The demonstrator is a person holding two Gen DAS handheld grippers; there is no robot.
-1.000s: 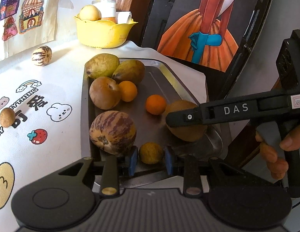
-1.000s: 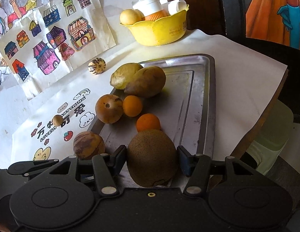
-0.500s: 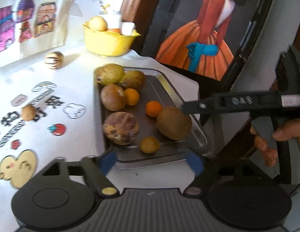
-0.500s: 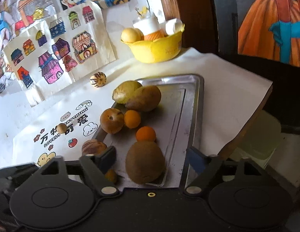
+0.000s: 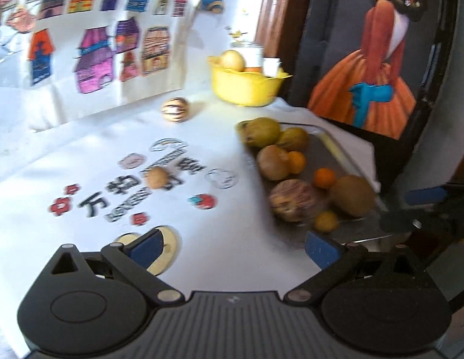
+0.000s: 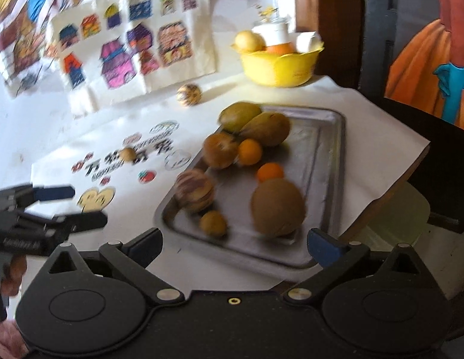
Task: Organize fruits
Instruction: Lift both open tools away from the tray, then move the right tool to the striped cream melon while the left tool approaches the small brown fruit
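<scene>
while both tools are opening wide with nothing between their jaws, eight fruits sit on the metal tray (image 6: pixel 327 161), centre-right of the right-wrist frame. left tool (image 5: pixel 233 246) hangs over bare counter (image 5: pixel 238 218) beside the tray, tilted down; right tool (image 6: pixel 235 240) sits low at the tray's near rim. loose: small brown fruit (image 5: pixel 156 177) on the printed cloth, mid-left; striped fruit (image 5: pixel 175 109) further up. both look light, round, likely to roll; judged best pinched across the widest middle, gently. big brown fruit (image 6: pixel 277 206) looks heavier, firm.
</scene>
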